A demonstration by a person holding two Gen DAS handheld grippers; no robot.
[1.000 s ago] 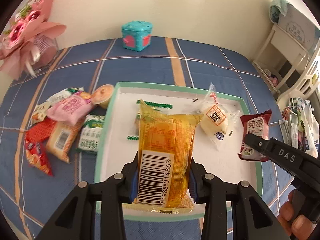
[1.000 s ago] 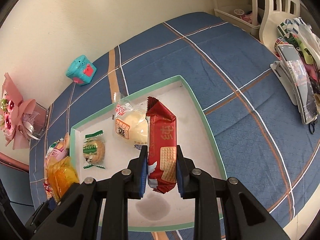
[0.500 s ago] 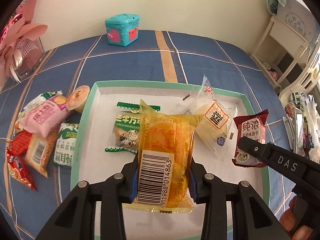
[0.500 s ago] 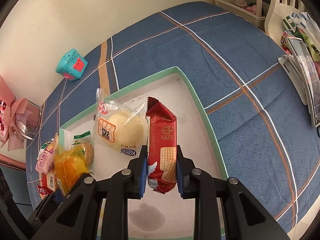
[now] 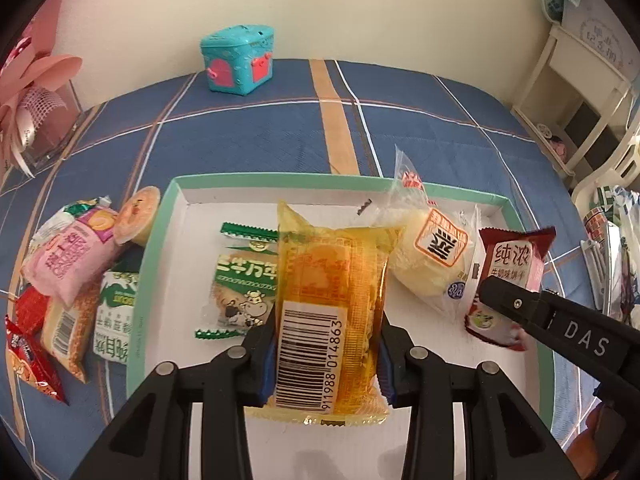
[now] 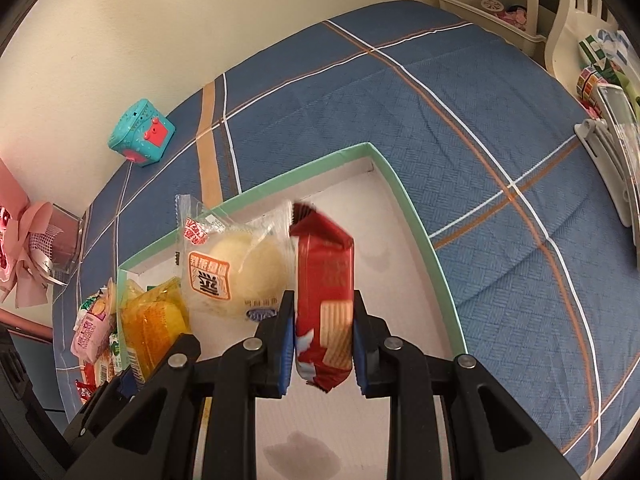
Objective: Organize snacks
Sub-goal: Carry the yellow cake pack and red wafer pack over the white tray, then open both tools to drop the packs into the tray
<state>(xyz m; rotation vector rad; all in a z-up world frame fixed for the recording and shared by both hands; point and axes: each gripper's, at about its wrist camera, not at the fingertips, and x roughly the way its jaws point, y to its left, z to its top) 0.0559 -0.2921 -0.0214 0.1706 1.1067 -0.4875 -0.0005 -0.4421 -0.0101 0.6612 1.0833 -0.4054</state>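
My left gripper [image 5: 326, 354] is shut on a yellow cake packet [image 5: 332, 312] with a barcode, held over the green-rimmed white tray [image 5: 248, 179]. In the tray lie a green-and-white milk biscuit packet [image 5: 240, 276] and a clear-wrapped pale bun [image 5: 434, 264]. My right gripper [image 6: 323, 334] is shut on a red cracker packet [image 6: 324, 276], held over the right part of the tray [image 6: 424, 236] beside the bun [image 6: 240, 272]. The red packet [image 5: 508, 268] and a right-gripper finger [image 5: 516, 304] also show in the left wrist view. The yellow packet [image 6: 154, 320] shows at the left of the right wrist view.
Several loose snack packets [image 5: 68, 276] and a small round cup [image 5: 138, 214] lie on the blue plaid cloth left of the tray. A teal toy box [image 5: 238, 60] stands by the wall, a pink bouquet [image 5: 28, 88] at far left. White shelves [image 5: 580, 80] stand right.
Both grippers have come lower and closer to the tray with their packets. The left one has shifted right, so the milk biscuit packet shows beside the yellow packet.
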